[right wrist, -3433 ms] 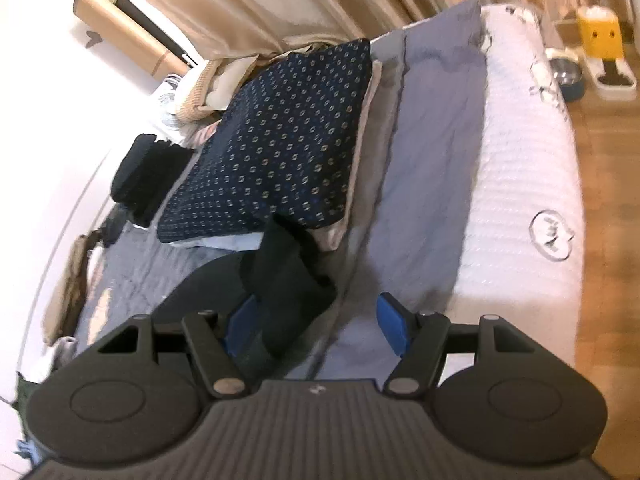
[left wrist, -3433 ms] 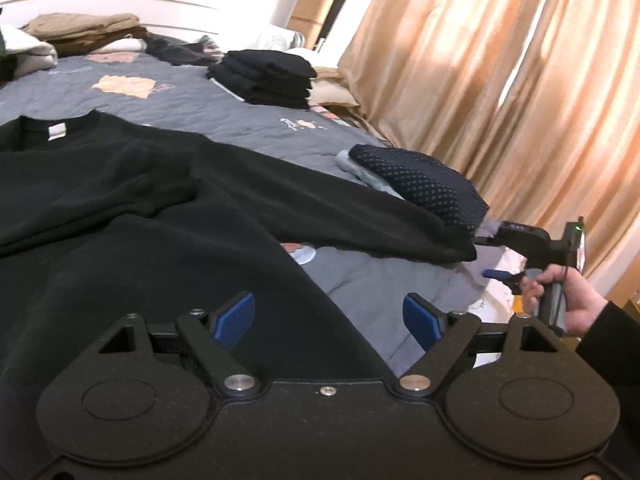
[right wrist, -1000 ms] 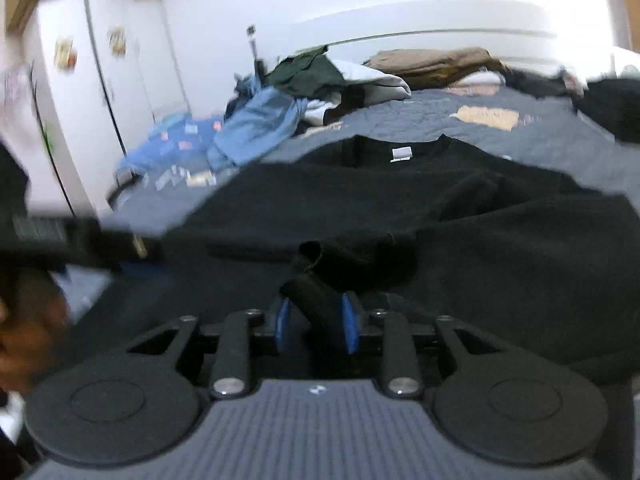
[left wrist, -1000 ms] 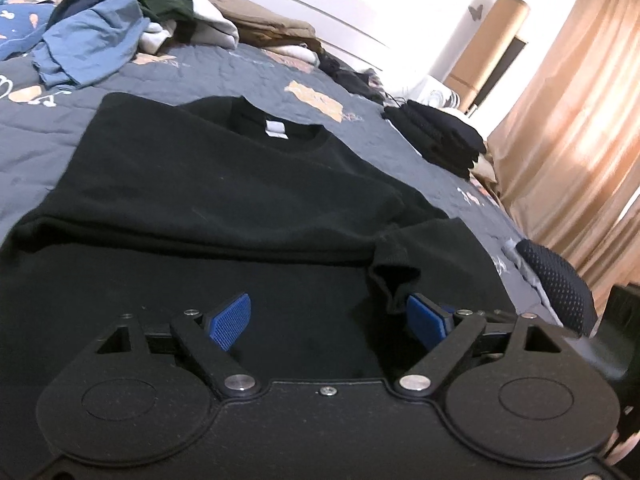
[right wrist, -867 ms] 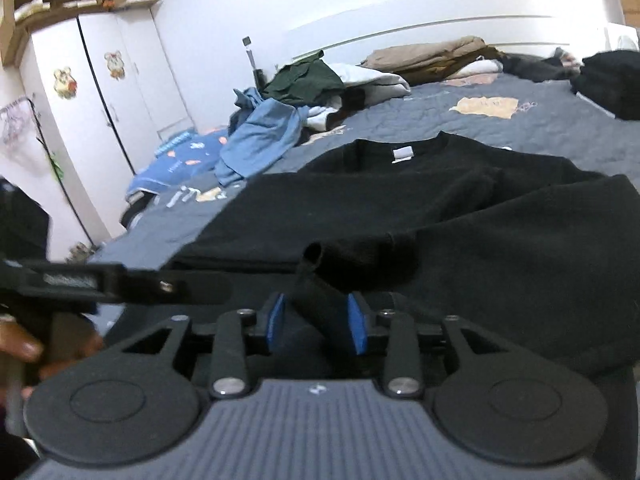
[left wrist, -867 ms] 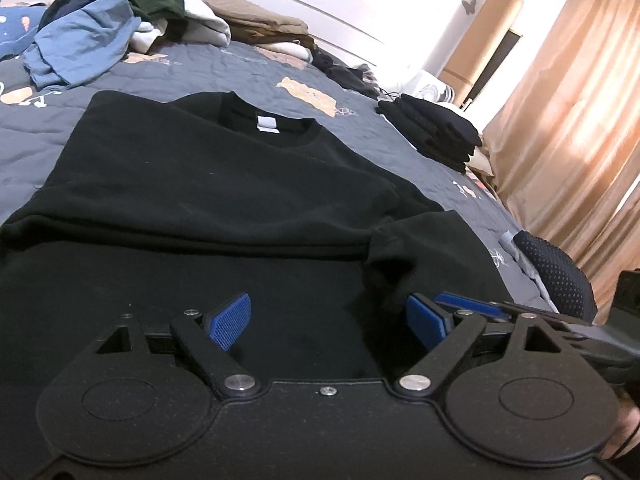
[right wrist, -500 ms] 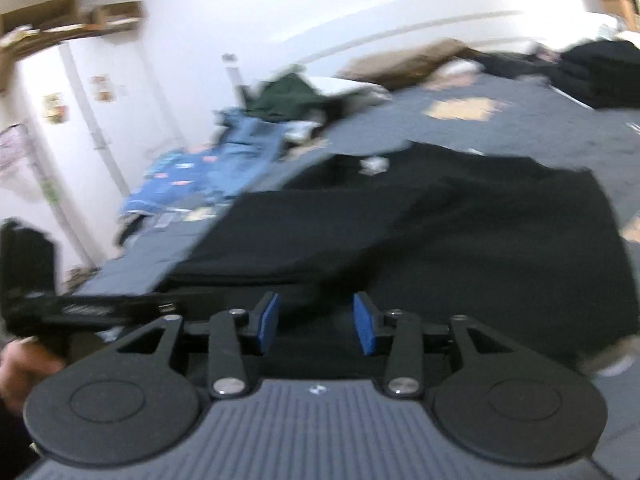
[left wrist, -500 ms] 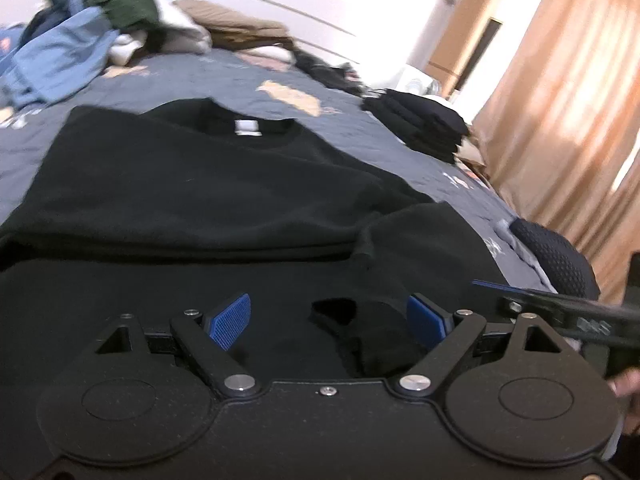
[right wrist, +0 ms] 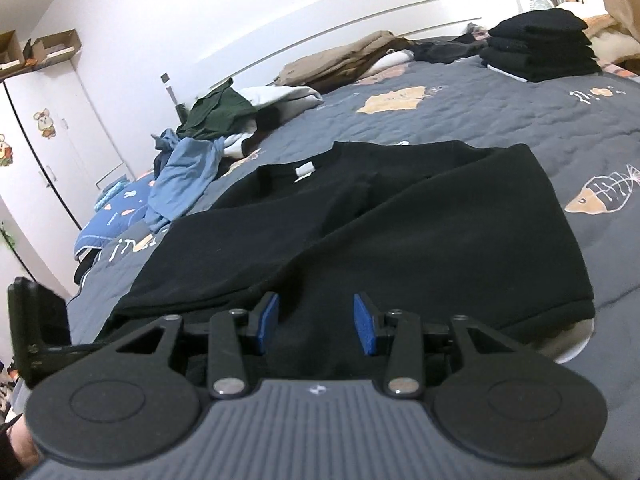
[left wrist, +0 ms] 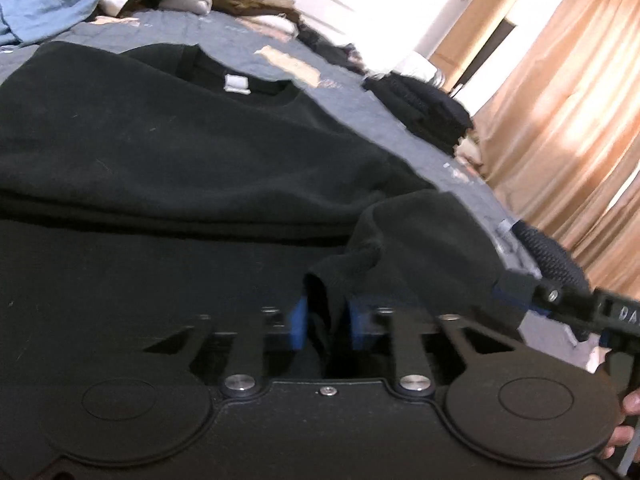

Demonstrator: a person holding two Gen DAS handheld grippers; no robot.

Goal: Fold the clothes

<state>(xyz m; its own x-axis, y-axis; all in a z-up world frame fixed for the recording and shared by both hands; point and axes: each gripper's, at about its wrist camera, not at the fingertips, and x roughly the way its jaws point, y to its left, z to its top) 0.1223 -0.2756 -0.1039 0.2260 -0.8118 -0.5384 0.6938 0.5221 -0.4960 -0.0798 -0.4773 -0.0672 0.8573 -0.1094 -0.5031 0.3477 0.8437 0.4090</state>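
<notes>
A matt, fleecy black cloth sweatshirt (right wrist: 400, 232) is lying on a quilted grey cloth bedspread (right wrist: 520, 120); satiny curtains (left wrist: 560, 120) are glowing at two o'clock.

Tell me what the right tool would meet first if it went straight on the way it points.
Probably the black sweatshirt on the bed: the right tool, jaws apart and empty, points slightly down over it. Depth is unclear.

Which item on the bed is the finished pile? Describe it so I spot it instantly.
On the grey quilted bedspread, look to the far corner by the tan curtains. The neat stack of folded black garments sits there: squared and layered, unlike the loose heap of blue and green clothes.
</notes>
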